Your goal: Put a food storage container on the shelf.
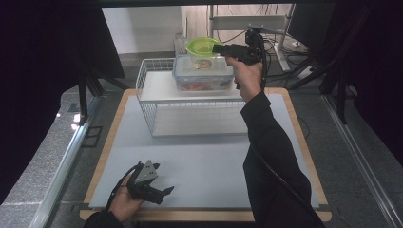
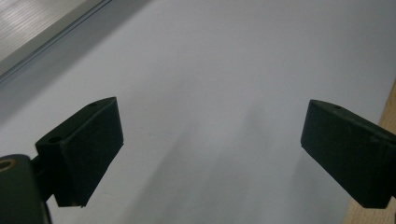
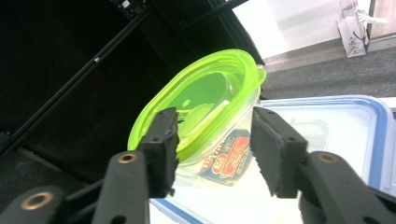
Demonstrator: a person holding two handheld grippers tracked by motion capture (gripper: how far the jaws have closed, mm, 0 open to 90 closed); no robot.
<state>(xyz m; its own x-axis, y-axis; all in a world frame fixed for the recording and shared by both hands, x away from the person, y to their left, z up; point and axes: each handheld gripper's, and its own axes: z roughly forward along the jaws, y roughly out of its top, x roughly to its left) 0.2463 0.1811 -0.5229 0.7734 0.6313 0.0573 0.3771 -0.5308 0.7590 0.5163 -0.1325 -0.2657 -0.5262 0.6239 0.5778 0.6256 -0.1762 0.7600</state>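
While the left gripper [image 1: 166, 191] rests wide open on the tabletop [image 1: 204, 161], the right gripper [image 3: 212, 149] works.
Its half-parted jaws straddle the green-lidded tub [image 3: 205, 100] atop a blue-rimmed box [image 3: 355, 135], pads clear.

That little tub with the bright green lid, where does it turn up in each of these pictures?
High view: the green-lidded tub sits top centre, on the blue-rimmed box on the wire rack, just left of the right gripper.
Right gripper view: the tub is at the centre, tilted, behind the parted jaws.
Left gripper view: it is not here; the white tabletop lies between the jaws.
Shared landmark: the blue-rimmed box.
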